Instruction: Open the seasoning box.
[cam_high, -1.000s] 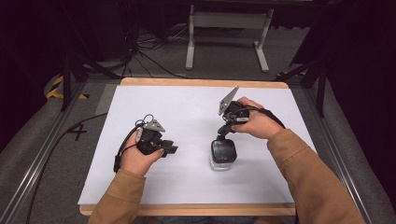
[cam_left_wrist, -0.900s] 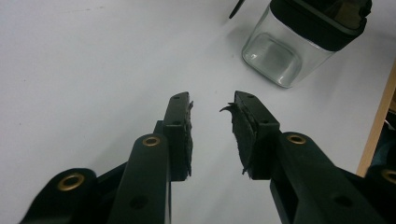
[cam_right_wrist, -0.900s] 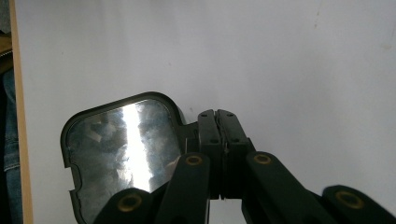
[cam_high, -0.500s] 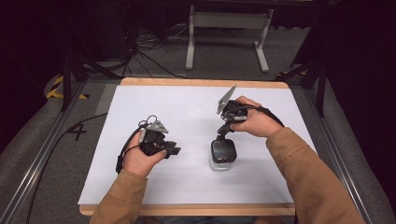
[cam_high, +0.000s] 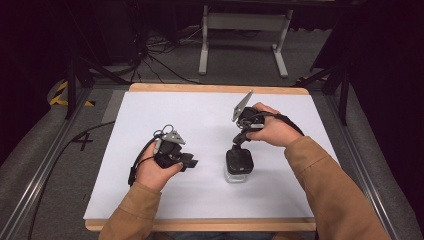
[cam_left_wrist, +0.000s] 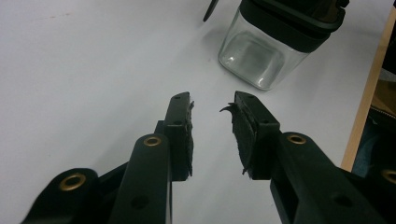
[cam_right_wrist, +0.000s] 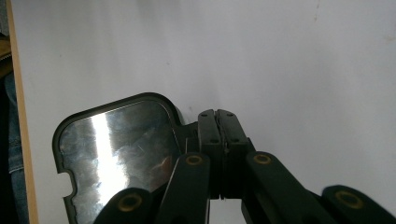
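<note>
**Right gripper at jar lid, left waits open**

Glass jar (cam_high: 238, 170) w/ black lid (cam_right_wrist: 119, 154) stands on white table (cam_high: 200, 120), toward the person's edge. Right gripper (cam_high: 242, 141) sits just above jar, jaws pressed together at lid's edge, prob. on a tab there, to lift it. Left gripper (cam_left_wrist: 212, 119), beside jar, is part-open, holding nothing, aimed at jar, likely to steady it.

Even overhead light falls on the white table (cam_high: 200, 120), bright against a dim, nearly black room at the far side and to the left and right. Shadows under the hands are soft and short. A white streak of glare crosses the shiny lid (cam_right_wrist: 116, 154). Nearby black jaws look slightly soft; the high view is mildly grainy.
</note>
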